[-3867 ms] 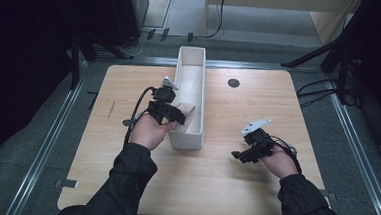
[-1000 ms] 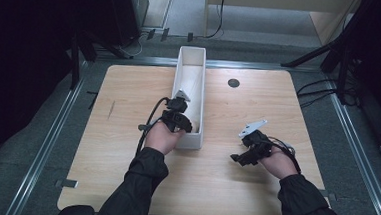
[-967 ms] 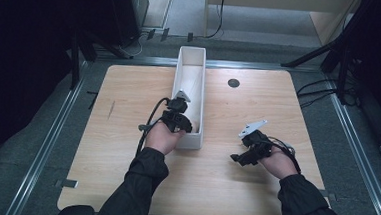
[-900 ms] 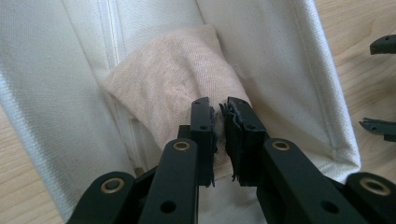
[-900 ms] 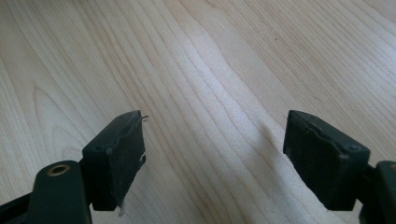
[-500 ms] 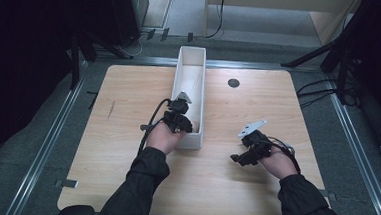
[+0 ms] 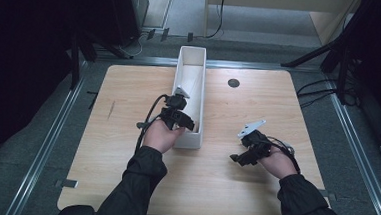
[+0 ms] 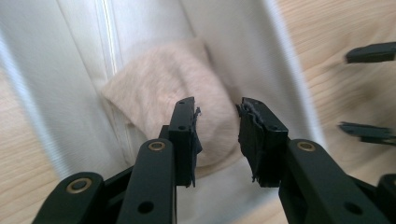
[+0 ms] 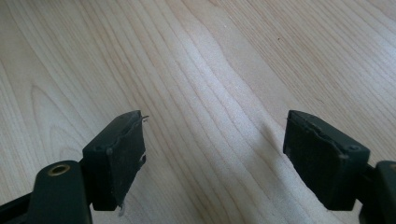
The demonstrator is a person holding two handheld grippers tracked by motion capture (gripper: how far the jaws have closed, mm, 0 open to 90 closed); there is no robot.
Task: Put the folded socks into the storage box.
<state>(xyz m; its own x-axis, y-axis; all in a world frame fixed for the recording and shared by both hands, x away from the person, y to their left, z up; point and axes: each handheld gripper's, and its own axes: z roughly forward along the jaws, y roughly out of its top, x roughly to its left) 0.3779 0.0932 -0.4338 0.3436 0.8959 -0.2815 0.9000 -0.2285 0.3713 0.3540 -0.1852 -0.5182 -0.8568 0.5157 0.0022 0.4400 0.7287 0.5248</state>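
A beige fuzzy cloth piece (image 8: 180,91) is lying inside the long white bin (image 7: 195,138), at its near end, roughly at the table's centre. It is looking soft, light and limp, so it is likely folding under any pinch; a bunched edge is offering the surest hold. The left gripper (image 8: 217,140) is hanging just above it, jaws narrowly parted and holding nothing. At 4 o'clock, the right gripper (image 9: 215,158) is hovering wide open over the bare wooden table (image 7: 129,93).

Fuzzy beige cloth (image 8: 182,88), smooth white plastic bin (image 7: 197,95), matt wood table (image 7: 254,186)
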